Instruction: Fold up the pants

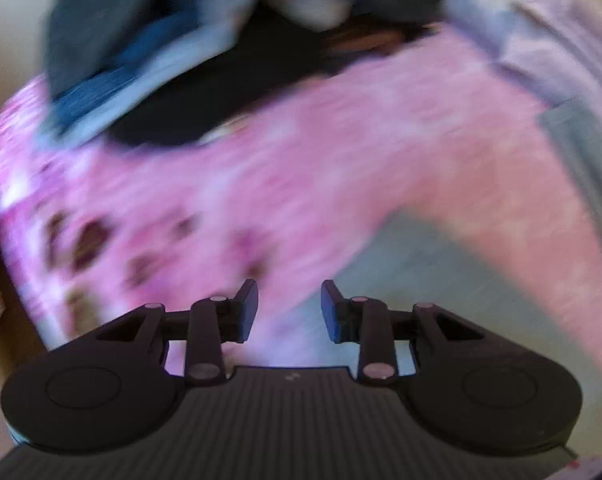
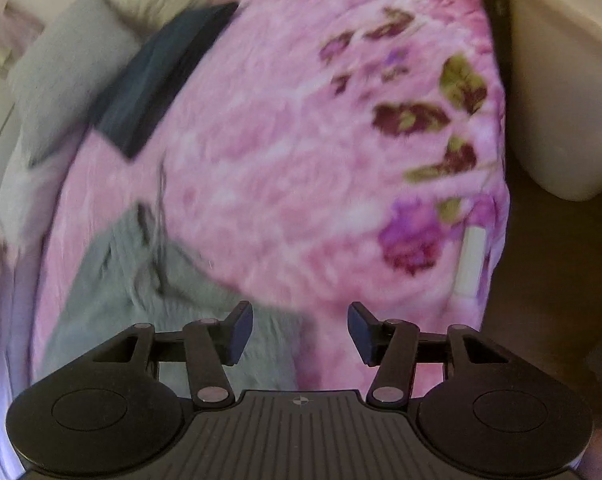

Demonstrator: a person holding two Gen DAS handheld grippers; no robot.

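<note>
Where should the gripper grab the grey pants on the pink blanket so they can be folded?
Probably the end of the grey pants with the dark drawstring, which looks like the waistband. That edge lies flat and free on the pink blanket, so come from above and pinch it. The right hand-held gripper hangs open just over the cloth. The picture is blurry, so this is a guess.

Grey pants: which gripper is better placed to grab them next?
Right, probably. The grey pants lie directly under the right gripper, beside its left finger. The left gripper hovers over their edge. Both are open and empty.
</note>
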